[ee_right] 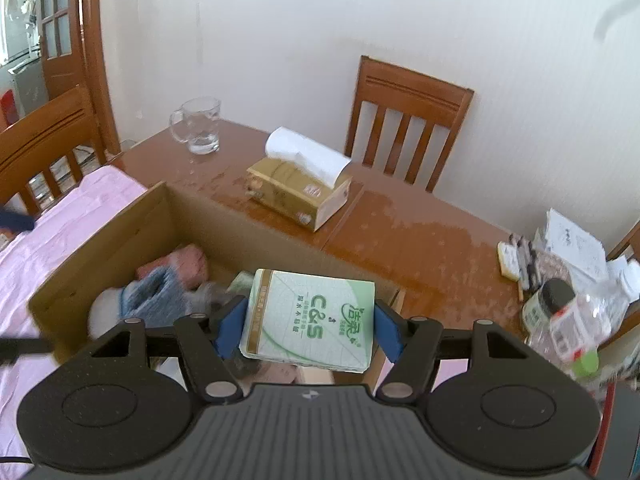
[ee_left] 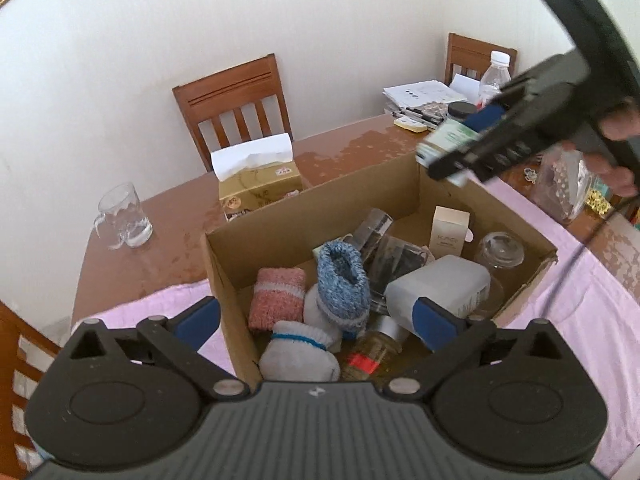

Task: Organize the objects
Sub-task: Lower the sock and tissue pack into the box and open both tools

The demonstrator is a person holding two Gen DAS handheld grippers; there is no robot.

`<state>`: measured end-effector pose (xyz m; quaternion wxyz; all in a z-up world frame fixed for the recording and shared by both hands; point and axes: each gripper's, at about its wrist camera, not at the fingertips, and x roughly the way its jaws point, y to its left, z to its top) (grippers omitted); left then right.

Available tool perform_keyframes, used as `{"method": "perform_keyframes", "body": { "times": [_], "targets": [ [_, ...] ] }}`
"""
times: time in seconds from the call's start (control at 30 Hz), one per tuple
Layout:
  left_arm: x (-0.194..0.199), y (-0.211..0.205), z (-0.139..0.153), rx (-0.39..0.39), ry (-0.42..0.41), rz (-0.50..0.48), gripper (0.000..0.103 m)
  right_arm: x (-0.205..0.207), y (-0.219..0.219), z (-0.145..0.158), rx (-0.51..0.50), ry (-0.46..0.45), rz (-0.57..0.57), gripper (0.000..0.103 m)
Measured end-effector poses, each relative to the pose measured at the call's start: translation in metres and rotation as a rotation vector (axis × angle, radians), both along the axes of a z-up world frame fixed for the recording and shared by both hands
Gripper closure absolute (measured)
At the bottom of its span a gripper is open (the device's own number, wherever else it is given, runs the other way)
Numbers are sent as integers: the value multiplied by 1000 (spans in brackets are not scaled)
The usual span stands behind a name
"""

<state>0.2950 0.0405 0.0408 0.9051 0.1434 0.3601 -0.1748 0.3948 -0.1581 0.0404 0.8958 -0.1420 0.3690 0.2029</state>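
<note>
The right tool (ee_right: 308,326) is squeezing a soft, light tissue pack (ee_right: 310,320) by its long sides, hovering just above the cardboard box (ee_right: 100,240); it's squishy, so side grips work. The left tool (ee_left: 316,320) is gaping open, holding nothing.

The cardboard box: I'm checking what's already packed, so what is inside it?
Inside the cardboard box lie a pink knit sock, blue knit sock, white sock, white plastic bottle, small carton, glass lid and amber bottle. Anything beneath them is covered.
</note>
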Motion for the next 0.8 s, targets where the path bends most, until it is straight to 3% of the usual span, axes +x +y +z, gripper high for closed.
{"method": "perform_keyframes", "body": {
  "times": [0.07, 0.3, 0.63, 0.8],
  "targets": [
    [-1, 2, 0, -12, 4, 16, 1, 7, 2, -1, -13, -10, -16, 18],
    [-6, 3, 2, 14, -32, 68, 1, 4, -2, 0, 7, 9, -62, 2],
    [-4, 9, 4, -41, 55, 186, 1, -31, 6, -1, -47, 166, -193, 0],
    [-4, 10, -10, -17, 179, 311, 1, -65, 11, -20, -47, 262, -274, 0]
  ]
}}
